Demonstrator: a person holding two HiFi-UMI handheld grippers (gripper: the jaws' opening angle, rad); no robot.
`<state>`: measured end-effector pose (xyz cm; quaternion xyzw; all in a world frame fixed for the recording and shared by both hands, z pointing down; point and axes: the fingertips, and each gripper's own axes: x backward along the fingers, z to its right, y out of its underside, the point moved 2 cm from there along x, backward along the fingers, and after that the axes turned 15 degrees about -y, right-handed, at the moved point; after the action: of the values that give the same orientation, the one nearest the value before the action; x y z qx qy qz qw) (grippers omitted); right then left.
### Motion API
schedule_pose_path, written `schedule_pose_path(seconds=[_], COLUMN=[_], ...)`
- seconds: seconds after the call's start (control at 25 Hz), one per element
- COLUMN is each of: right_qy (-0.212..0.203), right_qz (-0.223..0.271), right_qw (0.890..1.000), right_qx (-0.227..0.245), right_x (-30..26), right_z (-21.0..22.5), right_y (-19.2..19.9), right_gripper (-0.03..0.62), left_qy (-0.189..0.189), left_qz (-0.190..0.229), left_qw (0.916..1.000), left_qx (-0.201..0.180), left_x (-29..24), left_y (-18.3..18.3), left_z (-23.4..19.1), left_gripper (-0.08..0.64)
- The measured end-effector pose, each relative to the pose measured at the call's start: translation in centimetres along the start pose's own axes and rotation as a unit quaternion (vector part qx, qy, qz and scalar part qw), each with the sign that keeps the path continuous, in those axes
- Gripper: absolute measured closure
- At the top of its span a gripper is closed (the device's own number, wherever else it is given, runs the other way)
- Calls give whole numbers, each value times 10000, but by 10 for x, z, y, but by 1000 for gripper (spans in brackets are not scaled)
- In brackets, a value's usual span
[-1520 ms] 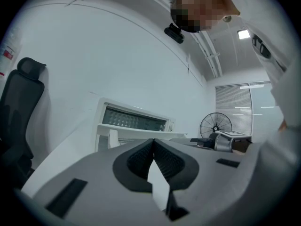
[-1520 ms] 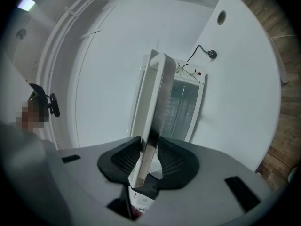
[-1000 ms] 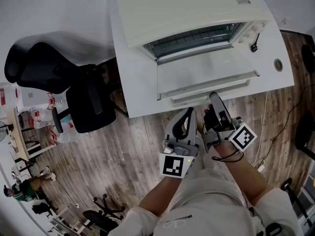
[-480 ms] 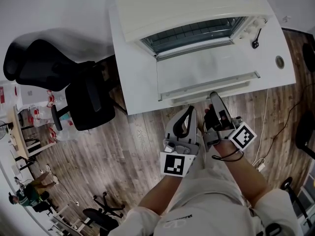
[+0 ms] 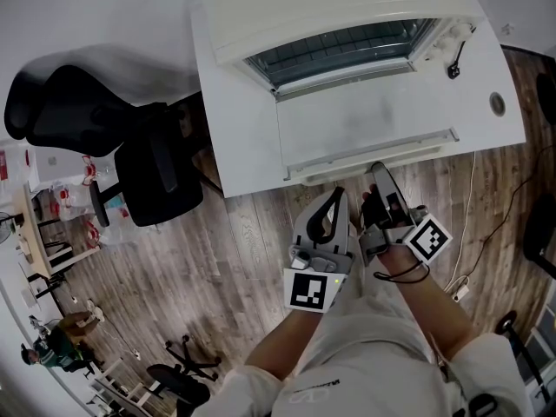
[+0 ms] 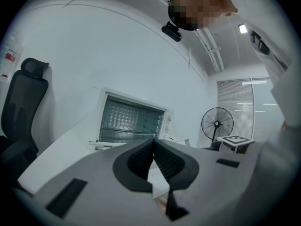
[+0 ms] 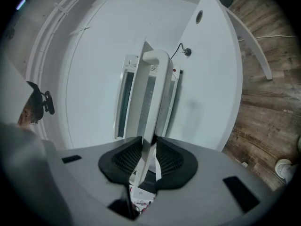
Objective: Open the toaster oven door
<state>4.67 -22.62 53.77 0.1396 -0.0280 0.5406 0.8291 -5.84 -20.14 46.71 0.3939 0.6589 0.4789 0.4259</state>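
The right claw is pinched on the door handle, its jaws having just been closing on that white bar, which runs straight between them. The left claw is pressed fully together on nothing and hangs just beside the right one, off the front edge of the white surface. The toaster oven door lies folded down almost flat toward that front edge, while the toaster oven stands open toward the back edge, and a black office chair sits off the left edge.
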Motion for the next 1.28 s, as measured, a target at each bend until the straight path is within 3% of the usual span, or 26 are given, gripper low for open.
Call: schedule_pose_path(seconds=[1.28], right_qy=[520], right_qz=[-203], right_qw=[9983], right_qx=[-154], right_x=[21], right_z=[46], right_y=[16], right_gripper=[495], left_qy=[-27], left_qz=[-161], left_qw=[9998], left_qx=[-90], left_x=[-2], left_y=[25], left_z=[0], left_gripper=[551])
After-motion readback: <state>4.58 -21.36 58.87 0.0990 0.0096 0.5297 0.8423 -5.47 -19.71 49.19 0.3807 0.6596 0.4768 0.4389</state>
